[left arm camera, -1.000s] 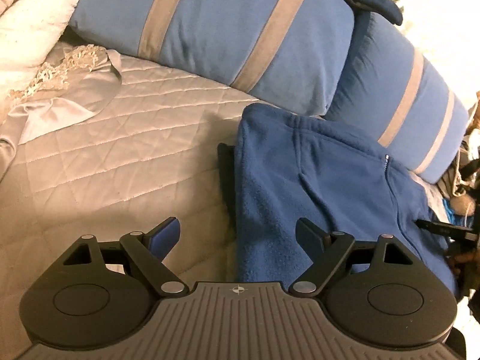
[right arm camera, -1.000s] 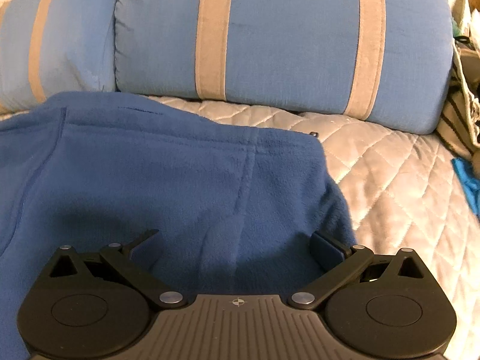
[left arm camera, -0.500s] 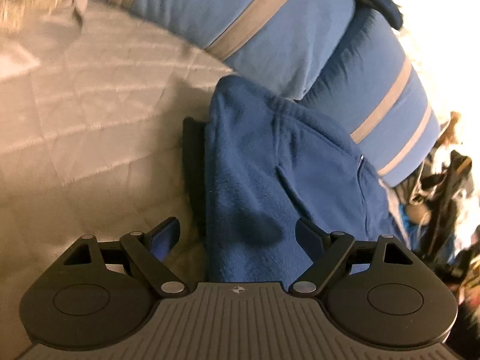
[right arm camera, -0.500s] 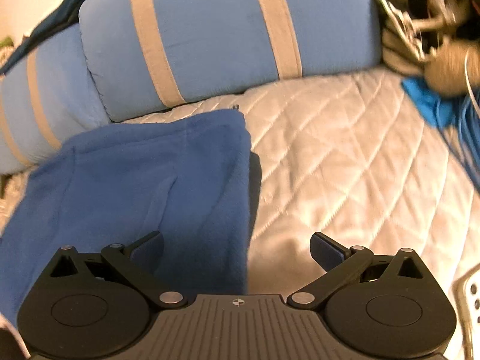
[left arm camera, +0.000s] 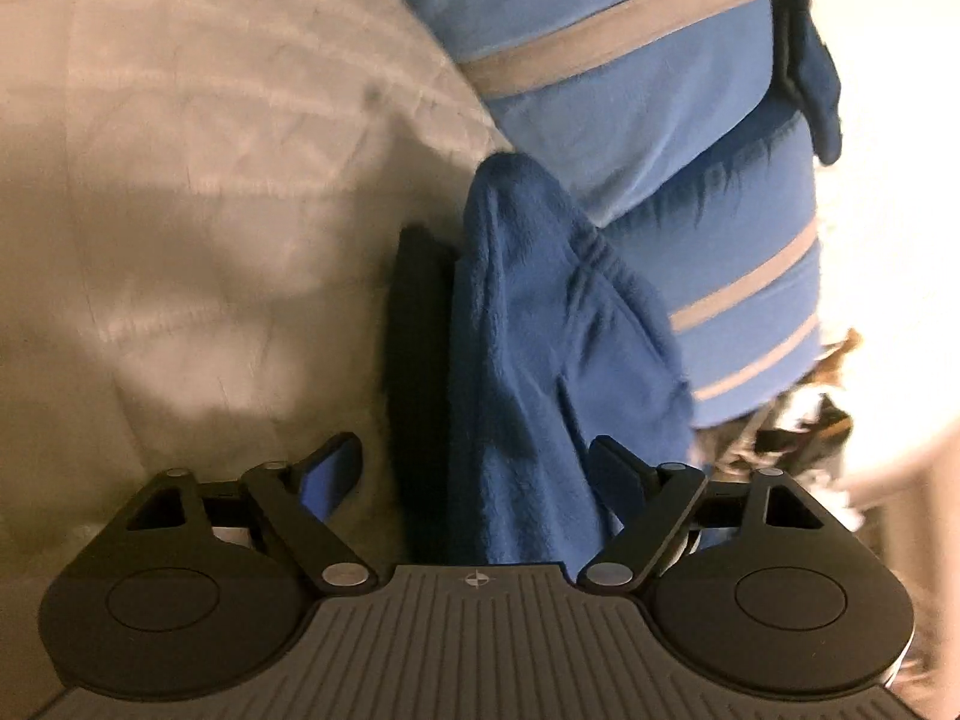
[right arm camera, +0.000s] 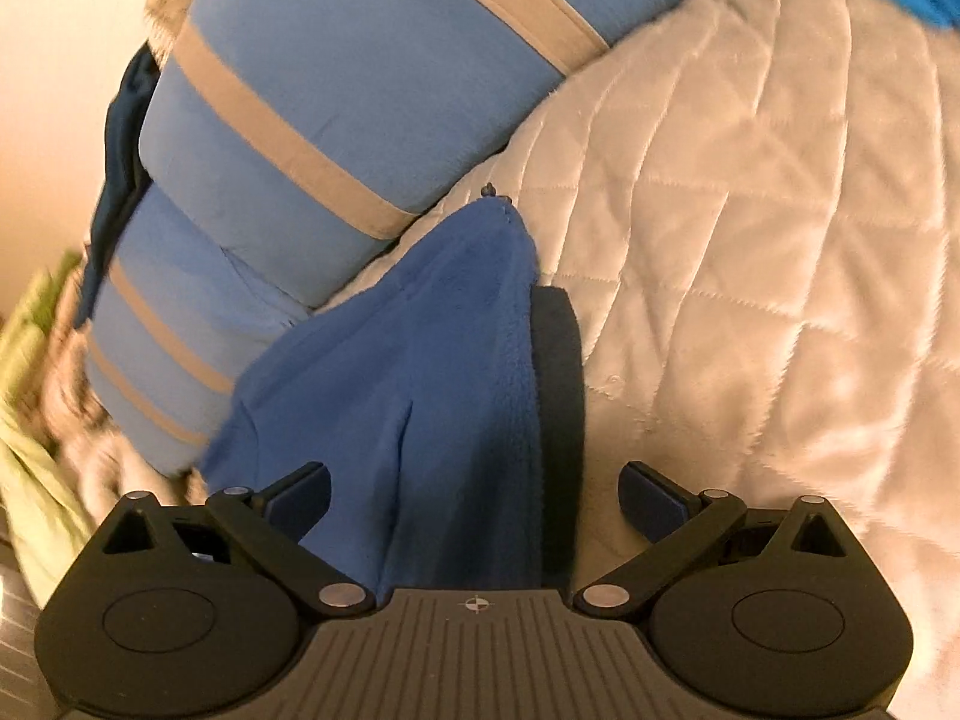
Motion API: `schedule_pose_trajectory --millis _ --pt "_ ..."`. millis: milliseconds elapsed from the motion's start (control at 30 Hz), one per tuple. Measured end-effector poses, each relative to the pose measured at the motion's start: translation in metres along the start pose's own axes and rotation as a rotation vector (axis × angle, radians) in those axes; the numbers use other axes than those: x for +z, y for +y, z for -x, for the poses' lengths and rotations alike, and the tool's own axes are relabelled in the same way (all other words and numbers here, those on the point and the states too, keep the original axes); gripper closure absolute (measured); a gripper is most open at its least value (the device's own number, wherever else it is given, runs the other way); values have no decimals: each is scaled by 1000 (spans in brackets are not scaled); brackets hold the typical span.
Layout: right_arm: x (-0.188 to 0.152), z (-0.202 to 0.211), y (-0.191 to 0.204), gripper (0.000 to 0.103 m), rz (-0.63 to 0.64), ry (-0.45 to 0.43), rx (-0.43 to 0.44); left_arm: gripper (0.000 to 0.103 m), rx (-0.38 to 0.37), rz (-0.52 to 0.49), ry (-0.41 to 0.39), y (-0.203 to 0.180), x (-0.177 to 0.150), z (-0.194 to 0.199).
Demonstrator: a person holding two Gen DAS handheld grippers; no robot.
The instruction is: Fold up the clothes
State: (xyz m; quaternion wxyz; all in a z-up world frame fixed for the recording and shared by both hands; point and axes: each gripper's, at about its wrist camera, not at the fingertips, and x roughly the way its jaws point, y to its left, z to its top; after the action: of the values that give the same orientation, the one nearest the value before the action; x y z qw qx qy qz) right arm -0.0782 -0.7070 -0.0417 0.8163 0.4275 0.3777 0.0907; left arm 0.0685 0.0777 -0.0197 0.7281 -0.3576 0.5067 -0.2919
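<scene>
- Left wrist view: blue fleece garment (left arm camera: 528, 360) lies on the quilted bedspread (left arm camera: 180, 180), its far end up against the striped blue pillows (left arm camera: 630, 60). Frame is motion-blurred.
- Fleece reads as a compact layered slab with a darker layer showing along one edge. Judgement: at least partly folded. Can't tell if more folds are due or if this is the finished bundle.
- Nothing here settles whether other clothes are waiting. Clutter at the frame edges is too blurred to name.
- Left gripper (left arm camera: 477, 468): jaws spread wide, nothing pinched. Near end of the fleece sits in the gap. Contact with the pads can't be confirmed.
- Right wrist view: right gripper (right arm camera: 477, 495) also spread wide and empty, straddling the fleece's (right arm camera: 420, 360) edge, one finger over fabric, the other over bare quilt (right arm camera: 750, 240).
</scene>
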Motion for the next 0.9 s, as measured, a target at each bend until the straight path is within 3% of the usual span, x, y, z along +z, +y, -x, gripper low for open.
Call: schedule_pose_trajectory --millis 167,400,567,600,800,833,900 --pt "5 -12 3 1 -6 76 46 28 -22 27 65 -1 -2 -8" --pt "16 -34 9 1 -11 118 96 32 -85 46 19 2 5 -27" --pt "23 -49 14 2 -13 147 132 59 -65 82 2 7 10 -33" --pt "23 -53 16 3 -7 143 138 60 -70 97 0 9 10 -34" --pt "15 -61 21 33 11 162 91 61 -61 87 -9 5 8 -35" --pt "14 -60 21 42 4 163 74 63 -55 85 -16 4 8 -35" --pt "11 -59 21 48 -7 158 51 67 -33 88 -36 3 4 -35"
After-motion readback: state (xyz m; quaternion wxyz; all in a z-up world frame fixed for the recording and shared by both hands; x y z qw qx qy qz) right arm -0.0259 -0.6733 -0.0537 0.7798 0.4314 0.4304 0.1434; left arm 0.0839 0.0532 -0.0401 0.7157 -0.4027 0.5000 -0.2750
